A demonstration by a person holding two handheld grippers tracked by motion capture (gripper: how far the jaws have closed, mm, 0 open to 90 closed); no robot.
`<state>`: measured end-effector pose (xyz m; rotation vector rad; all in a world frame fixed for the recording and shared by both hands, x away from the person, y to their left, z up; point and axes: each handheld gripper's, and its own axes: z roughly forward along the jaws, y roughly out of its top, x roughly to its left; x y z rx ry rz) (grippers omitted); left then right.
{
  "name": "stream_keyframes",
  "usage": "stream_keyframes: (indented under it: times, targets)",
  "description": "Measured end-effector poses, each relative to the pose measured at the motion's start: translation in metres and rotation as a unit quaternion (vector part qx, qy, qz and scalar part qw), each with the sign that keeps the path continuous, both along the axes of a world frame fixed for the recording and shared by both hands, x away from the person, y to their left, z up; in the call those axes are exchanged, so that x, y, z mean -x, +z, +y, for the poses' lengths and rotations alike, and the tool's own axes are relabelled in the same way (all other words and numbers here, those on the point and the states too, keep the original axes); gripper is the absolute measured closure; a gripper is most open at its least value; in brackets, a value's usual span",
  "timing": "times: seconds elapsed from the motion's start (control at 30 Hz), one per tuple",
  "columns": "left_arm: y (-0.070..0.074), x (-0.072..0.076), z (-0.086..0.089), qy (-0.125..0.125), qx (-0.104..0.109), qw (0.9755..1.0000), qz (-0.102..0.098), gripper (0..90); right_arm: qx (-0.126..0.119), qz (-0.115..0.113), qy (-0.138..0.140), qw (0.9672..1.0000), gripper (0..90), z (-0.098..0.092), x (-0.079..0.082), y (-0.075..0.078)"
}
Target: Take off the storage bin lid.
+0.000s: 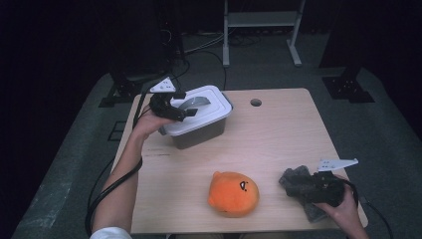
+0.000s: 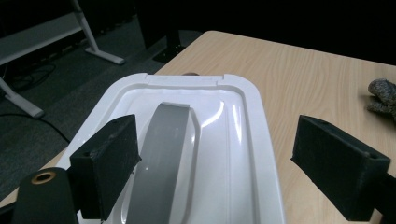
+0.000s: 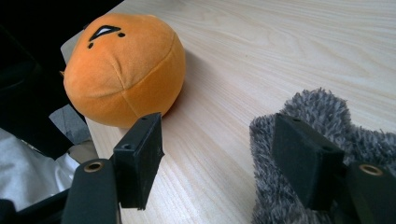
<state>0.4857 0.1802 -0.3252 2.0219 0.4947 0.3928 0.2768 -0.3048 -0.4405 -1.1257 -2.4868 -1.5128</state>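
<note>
White lidded box (image 1: 199,117) was set at the tabletop's (image 1: 278,134) far left, its grey handle (image 2: 166,154) was straddled by the open left claw (image 2: 210,168), untouched, grey furry toy (image 3: 327,154) was flanked by the open right claw (image 3: 224,158), orange plush (image 1: 234,193) was left nearby.

A light wooden tabletop (image 1: 278,134) carries a lidded white box (image 1: 199,117), an orange plush toy (image 1: 234,194) and a grey fuzzy toy (image 1: 296,180).

Glossy white plastic lid (image 2: 233,135), matt grey handle (image 2: 163,154)
</note>
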Motion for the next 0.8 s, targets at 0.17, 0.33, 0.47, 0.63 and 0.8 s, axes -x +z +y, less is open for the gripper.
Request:
stream_keyframes:
  times: [0.17, 0.33, 0.47, 0.63, 0.8]
  targets:
    - [-0.002, -0.01, -0.001, 0.011, -0.011, 0.9998, 0.009, 19.8, -0.002, 0.003, 0.003, 1.0, 32.7, 0.0, 0.0, -0.001]
    - [-0.003, -0.015, -0.002, 0.018, -0.014, 0.9996, 0.013, 20.9, -0.001, 0.005, 0.007, 1.0, 32.8, 0.001, 0.0, -0.002]
    - [-0.005, -0.021, -0.004, 0.02, -0.027, 0.9992, 0.02, 23.6, -0.001, 0.007, 0.008, 0.9999, 32.8, 0.001, 0.0, -0.003]
    - [-0.009, -0.028, -0.005, 0.024, -0.036, 0.9988, 0.025, 30.6, -0.003, 0.007, 0.008, 0.9999, 32.8, 0.0, 0.0, -0.003]
    - [-0.011, -0.031, -0.005, 0.026, -0.044, 0.9983, 0.03, 37.2, -0.002, 0.007, 0.008, 0.9999, 32.8, 0.001, 0.0, -0.003]
